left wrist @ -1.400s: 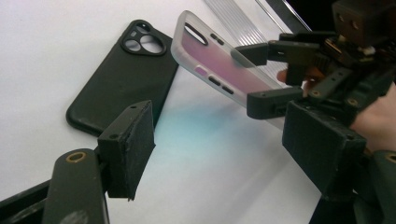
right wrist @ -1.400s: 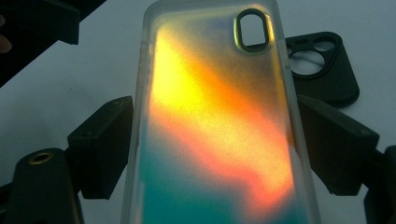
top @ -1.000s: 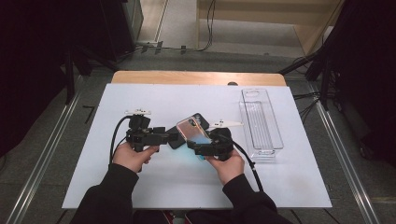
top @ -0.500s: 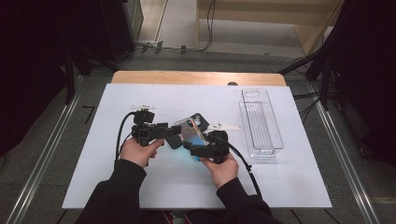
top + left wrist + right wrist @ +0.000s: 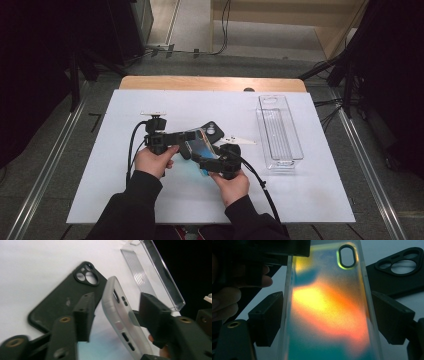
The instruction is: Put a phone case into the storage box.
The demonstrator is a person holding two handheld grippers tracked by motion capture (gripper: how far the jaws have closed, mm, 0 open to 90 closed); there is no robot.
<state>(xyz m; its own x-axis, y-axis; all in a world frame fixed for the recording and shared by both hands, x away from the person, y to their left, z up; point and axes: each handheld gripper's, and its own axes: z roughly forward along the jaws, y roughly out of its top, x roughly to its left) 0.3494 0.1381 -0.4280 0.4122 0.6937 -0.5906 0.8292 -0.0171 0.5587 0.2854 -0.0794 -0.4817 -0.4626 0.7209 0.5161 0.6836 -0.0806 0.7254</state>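
Between both claws: iridescent phone case (image 5: 204, 147) | beside: black case (image 5: 214, 130)

Readable text: none could be made out in any view.
Iridescent phone case (image 5: 329, 312): bore no lettering, logo or number on its visible face.
Black phone case (image 5: 65, 296): showed plain matte surface, no brand mark legible.
Clear tray (image 5: 279, 131) near the tabletop's right edge: carried no label.
Small white tag (image 5: 153, 113): too small to read.
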